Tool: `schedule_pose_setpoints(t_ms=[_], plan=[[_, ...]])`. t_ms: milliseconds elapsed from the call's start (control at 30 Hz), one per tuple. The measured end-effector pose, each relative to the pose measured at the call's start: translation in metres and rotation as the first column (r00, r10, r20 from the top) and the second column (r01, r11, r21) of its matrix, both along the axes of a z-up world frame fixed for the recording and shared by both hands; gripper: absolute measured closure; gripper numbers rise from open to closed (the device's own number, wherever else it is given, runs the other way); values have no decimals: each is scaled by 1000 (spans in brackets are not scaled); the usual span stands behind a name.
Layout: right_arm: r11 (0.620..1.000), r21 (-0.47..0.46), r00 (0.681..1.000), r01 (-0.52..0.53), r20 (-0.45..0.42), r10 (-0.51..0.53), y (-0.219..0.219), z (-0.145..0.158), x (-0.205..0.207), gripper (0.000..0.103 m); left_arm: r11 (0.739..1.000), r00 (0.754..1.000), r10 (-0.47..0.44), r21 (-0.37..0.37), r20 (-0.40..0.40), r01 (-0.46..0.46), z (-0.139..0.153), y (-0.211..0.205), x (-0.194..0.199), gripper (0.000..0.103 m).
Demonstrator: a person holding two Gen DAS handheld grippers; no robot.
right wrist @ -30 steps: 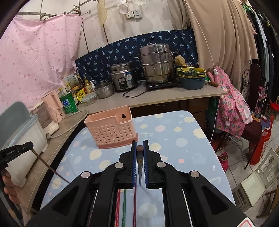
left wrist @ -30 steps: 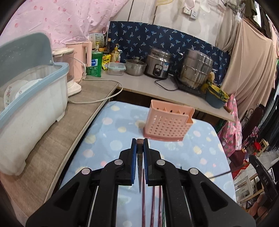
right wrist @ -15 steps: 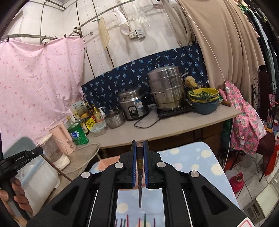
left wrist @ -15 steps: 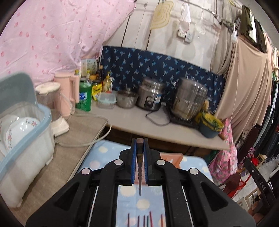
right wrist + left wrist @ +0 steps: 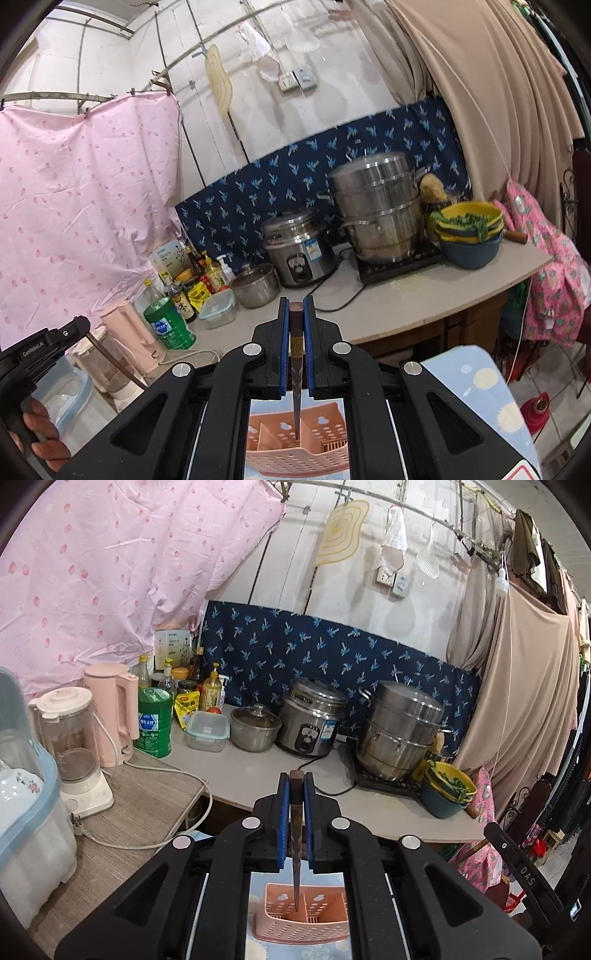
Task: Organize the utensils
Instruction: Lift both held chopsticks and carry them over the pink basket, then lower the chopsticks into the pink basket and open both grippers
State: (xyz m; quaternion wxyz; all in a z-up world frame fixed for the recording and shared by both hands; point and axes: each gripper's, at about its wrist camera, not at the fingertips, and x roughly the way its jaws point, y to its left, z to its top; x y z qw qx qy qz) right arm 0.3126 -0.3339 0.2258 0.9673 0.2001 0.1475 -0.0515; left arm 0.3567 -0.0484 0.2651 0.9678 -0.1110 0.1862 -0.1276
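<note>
A pink slotted utensil basket (image 5: 314,928) stands on the blue spotted tablecloth, seen low between the arms of my left gripper (image 5: 296,779). That gripper is shut on a dark brown chopstick (image 5: 295,834) that hangs point-down, its tip over the basket's compartments. In the right wrist view my right gripper (image 5: 296,304) is likewise shut on a dark chopstick (image 5: 296,369) with a gold band, its tip over the same basket (image 5: 295,459). The left gripper's body (image 5: 48,343) and the hand (image 5: 40,439) holding it show at the far left.
A counter (image 5: 258,775) behind the table carries a rice cooker (image 5: 312,720), stacked steamer pots (image 5: 400,731), bowls (image 5: 447,786), bottles, a pink kettle (image 5: 110,712) and a blender (image 5: 74,746). A blue-rimmed dish bin (image 5: 33,812) with plates stands at the left.
Both grippers rose and moved forward with their chopsticks. The basket went from ahead of the fingers to beneath them. The loose chopsticks on the cloth dropped out of view.
</note>
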Motion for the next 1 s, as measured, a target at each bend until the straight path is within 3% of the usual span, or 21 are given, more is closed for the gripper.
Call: schedule_pose_setpoints(t_ms=[233, 500, 633, 833, 1000], plan=[[999, 43, 997, -20, -79, 24, -3, -42, 23, 95, 1000, 997, 1, 24, -75, 0, -42, -7, 24, 96], [998, 59, 990, -24, -138, 32, -2, -71, 36, 94, 999, 989, 4, 33, -145, 1, -75, -10, 42, 96], [998, 55, 996, -25, -79, 29, -1, -53, 25, 95, 999, 989, 8, 41, -147, -2, -78, -7, 41, 96], [1000, 10, 1000, -3, 21, 3, -7, -3, 10, 96, 999, 988, 12, 53, -157, -3, -80, -7, 41, 96], [999, -23, 999, 26, 34, -25, -12, 9, 9, 96, 998, 986, 9, 55, -164, 0, -82, -8, 39, 96]])
